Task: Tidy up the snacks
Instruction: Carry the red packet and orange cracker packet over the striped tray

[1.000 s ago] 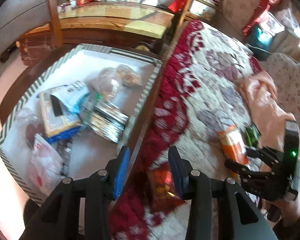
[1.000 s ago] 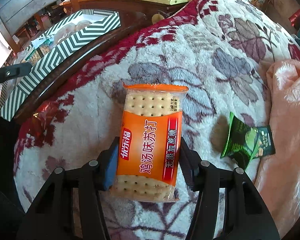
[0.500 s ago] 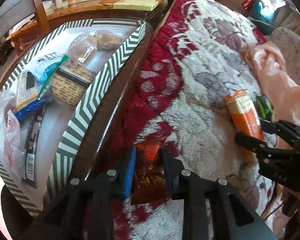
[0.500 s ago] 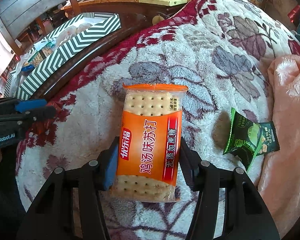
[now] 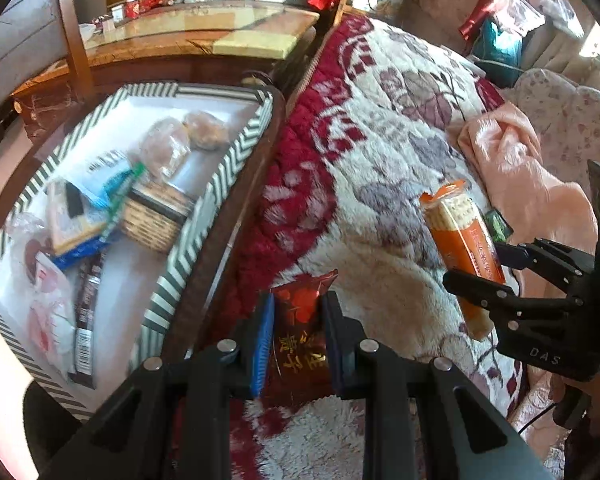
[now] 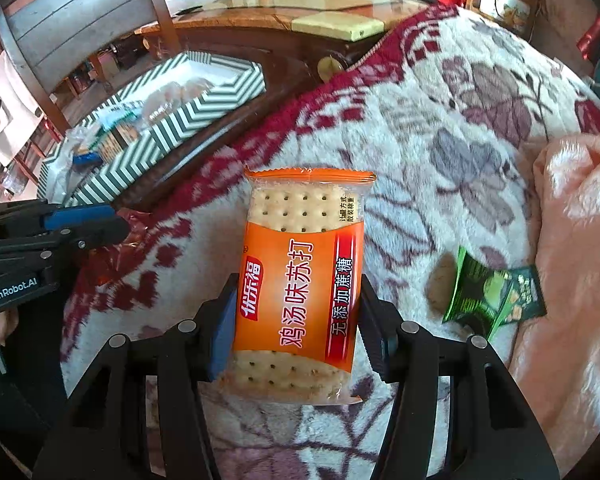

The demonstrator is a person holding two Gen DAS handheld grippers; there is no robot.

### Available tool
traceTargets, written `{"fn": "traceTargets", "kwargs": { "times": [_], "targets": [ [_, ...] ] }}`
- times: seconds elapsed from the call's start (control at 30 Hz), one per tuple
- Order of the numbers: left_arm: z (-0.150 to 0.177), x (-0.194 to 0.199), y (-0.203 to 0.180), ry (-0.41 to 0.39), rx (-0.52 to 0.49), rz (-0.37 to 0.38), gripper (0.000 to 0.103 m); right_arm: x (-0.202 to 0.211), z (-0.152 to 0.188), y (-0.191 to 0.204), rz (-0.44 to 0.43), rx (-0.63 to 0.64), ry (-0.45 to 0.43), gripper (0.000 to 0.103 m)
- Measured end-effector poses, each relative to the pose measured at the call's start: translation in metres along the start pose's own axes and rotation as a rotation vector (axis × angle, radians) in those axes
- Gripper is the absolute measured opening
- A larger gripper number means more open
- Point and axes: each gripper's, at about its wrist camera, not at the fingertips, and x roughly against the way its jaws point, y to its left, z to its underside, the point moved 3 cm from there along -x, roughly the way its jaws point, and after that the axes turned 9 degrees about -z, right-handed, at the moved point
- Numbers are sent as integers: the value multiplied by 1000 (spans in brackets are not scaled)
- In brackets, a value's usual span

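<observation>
Over the floral blanket (image 6: 440, 128), both hand-held grippers carry snacks. The right hand-held gripper (image 6: 296, 320) is clamped on an orange cracker pack (image 6: 300, 280) printed 优乐福 鸡汤味苏打 and 无添加蔗糖. The left hand-held gripper (image 5: 298, 332) is closed on a red foil packet (image 5: 300, 328) with gold characters I cannot read. A green packet (image 6: 492, 296) lies on the blanket at about 3 o'clock of the crackers. The carrying step seems in hand; next, each snack likely swings toward 10 o'clock, over the striped box (image 5: 220, 184) rim, before release. "GenRobot.AI" marks the left tool.
</observation>
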Motion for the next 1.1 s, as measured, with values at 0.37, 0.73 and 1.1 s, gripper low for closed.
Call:
{"fn": "traceTargets", "kwargs": {
  "times": [0.37, 0.73, 1.1],
  "targets": [
    [-16, 15, 43, -55, 75, -61, 26, 8, -38, 38, 29, 91, -38, 54],
    [-23, 16, 86, -75, 138, -105, 26, 5, -62, 77, 44, 181, -41, 54],
    [-19, 8, 119, -63, 199, -107, 26, -14, -86, 112, 51, 274, -13, 54]
  ]
}}
